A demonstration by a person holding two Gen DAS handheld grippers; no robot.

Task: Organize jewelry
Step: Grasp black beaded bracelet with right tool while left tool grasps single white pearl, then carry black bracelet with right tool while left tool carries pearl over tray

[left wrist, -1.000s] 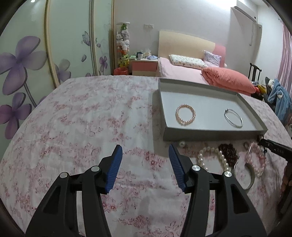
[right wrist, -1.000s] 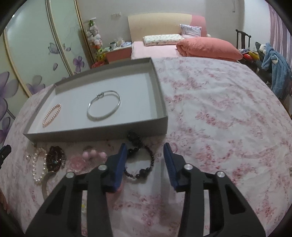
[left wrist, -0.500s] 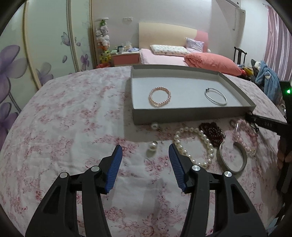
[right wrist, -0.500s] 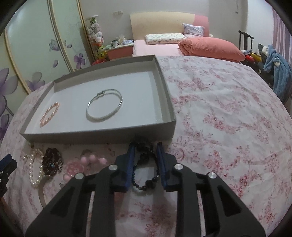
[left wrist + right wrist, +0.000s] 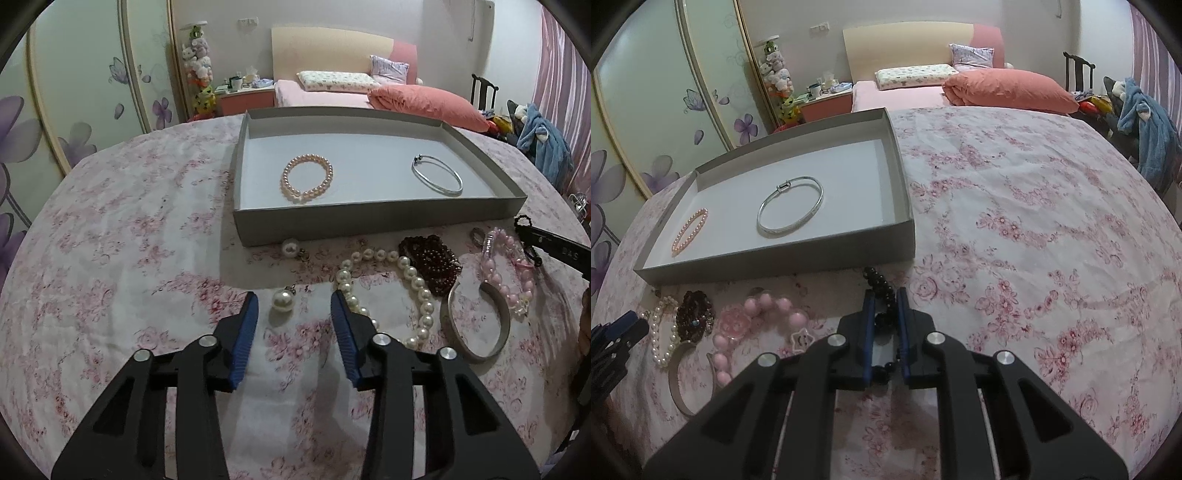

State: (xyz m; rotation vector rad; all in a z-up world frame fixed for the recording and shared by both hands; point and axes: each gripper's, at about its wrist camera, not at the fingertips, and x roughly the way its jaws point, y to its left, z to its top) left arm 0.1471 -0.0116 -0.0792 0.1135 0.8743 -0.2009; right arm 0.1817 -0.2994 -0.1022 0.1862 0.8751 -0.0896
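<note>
A grey tray (image 5: 376,218) (image 5: 775,260) lies on the floral cloth and holds a pink pearl bracelet (image 5: 307,178) (image 5: 689,232) and a silver bangle (image 5: 437,174) (image 5: 790,211). My right gripper (image 5: 885,295) is shut on a black bead bracelet (image 5: 879,282) just in front of the tray. My left gripper (image 5: 293,301) is open, with a loose pearl earring (image 5: 282,301) between its fingers. A white pearl necklace (image 5: 406,273), dark red beads (image 5: 432,258), a wide silver cuff (image 5: 476,325) and a pink bead bracelet (image 5: 506,266) lie in front of the tray.
A second pearl earring (image 5: 290,246) lies against the tray's front wall. A small ring (image 5: 476,234) lies by the pink beads. A bed with an orange pillow (image 5: 1008,88) stands behind, a sliding wardrobe (image 5: 665,92) at left, a chair with clothes (image 5: 1145,122) at right.
My right gripper closed onto the black bead bracelet. My left gripper moved right and forward, so the loose pearl earring now sits between its open fingers.
</note>
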